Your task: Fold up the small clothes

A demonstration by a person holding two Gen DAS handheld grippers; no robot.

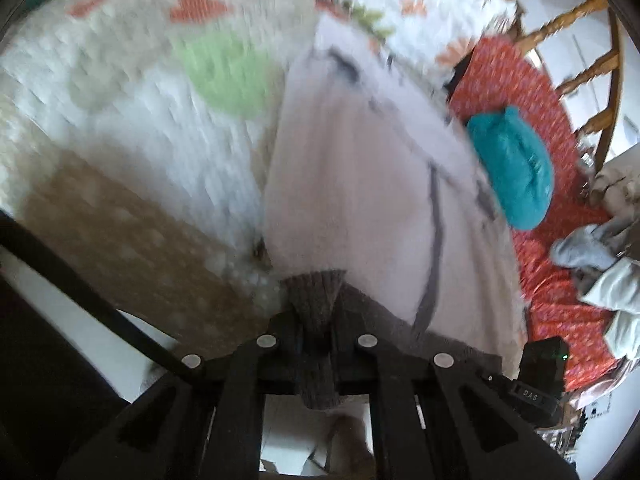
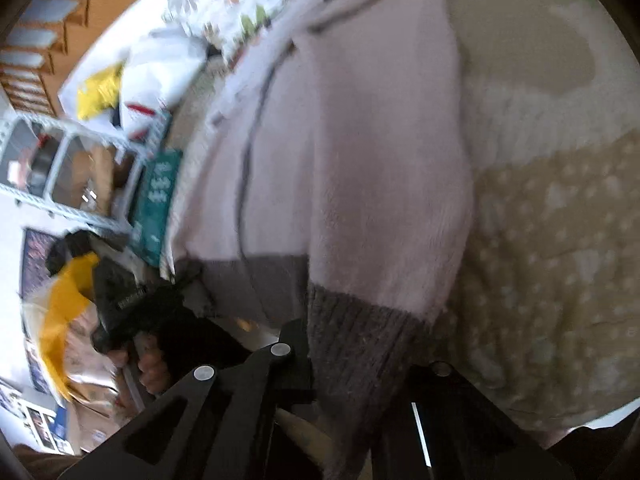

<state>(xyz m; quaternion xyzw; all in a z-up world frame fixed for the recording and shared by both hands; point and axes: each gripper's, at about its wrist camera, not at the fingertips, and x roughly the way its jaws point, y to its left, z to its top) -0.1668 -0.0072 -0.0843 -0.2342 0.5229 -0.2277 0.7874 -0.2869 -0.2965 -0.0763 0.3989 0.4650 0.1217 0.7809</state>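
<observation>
A small pale pink fleece jacket (image 1: 360,184) with grey ribbed cuffs and hem hangs lifted over a white patterned blanket (image 1: 132,128). My left gripper (image 1: 316,320) is shut on its grey ribbed cuff (image 1: 316,292). In the right wrist view the same jacket (image 2: 352,152) fills the middle. My right gripper (image 2: 352,356) is shut on the grey ribbed band (image 2: 352,320) at its lower edge. The other gripper (image 2: 136,308), held in a hand, shows at the left of that view. Both views are motion-blurred.
A teal folded garment (image 1: 512,172) lies on a red patterned rug (image 1: 560,292), with a heap of grey and white clothes (image 1: 600,264) at the right. Wooden chair legs (image 1: 580,60) stand behind. White wire shelving (image 2: 72,168) and bags (image 2: 120,80) are at the left.
</observation>
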